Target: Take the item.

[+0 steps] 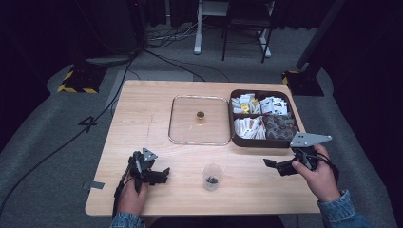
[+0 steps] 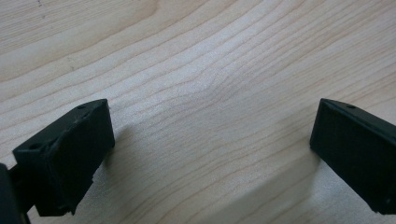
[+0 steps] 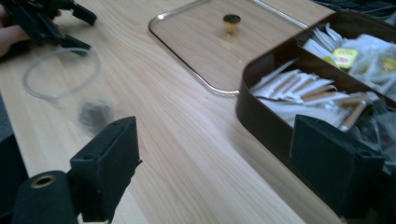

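Observation:
A clear plastic cup (image 1: 212,176) with a small dark lump in its bottom stands near the table's front edge, between my two grippers. The left gripper (image 1: 165,175) lies low on the wood to the cup's left, pointing at it. In the left gripper view its jaws (image 2: 210,140) stand wide apart over bare wood. The right gripper (image 1: 272,166) is held to the cup's right, just in front of the brown box (image 1: 237,137). It is open (image 3: 215,158) with nothing between its pads, and the cup (image 3: 60,74) is blurred at that view's left.
A flat glass lid (image 1: 180,133) with a gold knob (image 1: 200,115) lies in the table's middle, against the box's left side. The box (image 3: 261,116) has compartments full of sachets and packets. Cables, stand feet and table legs are on the floor beyond the table.

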`<state>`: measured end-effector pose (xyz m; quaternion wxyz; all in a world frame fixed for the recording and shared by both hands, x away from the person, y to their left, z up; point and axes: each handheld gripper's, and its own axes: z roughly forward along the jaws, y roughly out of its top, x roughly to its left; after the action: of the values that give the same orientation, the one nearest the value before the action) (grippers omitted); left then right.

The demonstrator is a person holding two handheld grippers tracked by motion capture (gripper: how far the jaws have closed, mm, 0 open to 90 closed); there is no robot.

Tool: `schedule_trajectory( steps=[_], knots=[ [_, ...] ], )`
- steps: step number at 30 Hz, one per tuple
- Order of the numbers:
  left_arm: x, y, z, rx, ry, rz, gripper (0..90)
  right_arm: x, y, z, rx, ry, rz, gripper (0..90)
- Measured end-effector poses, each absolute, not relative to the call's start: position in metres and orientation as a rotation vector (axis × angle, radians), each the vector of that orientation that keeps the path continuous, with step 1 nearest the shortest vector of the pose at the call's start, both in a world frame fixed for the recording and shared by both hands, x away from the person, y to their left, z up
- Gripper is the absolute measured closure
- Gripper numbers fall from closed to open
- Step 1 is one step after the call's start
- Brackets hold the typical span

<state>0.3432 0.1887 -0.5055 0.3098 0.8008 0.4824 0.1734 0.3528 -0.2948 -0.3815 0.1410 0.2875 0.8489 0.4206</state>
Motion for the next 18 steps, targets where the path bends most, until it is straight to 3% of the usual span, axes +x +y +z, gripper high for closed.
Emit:
schedule_trajectory(
  steps=[18],
  knots=[
    [0.343, 0.189, -0.506, 2.116, 1.274, 0.458, 0.2, 0.369, -0.341, -0.43, 0.916, 2.415, 1.093, 16.3]
  ],
)
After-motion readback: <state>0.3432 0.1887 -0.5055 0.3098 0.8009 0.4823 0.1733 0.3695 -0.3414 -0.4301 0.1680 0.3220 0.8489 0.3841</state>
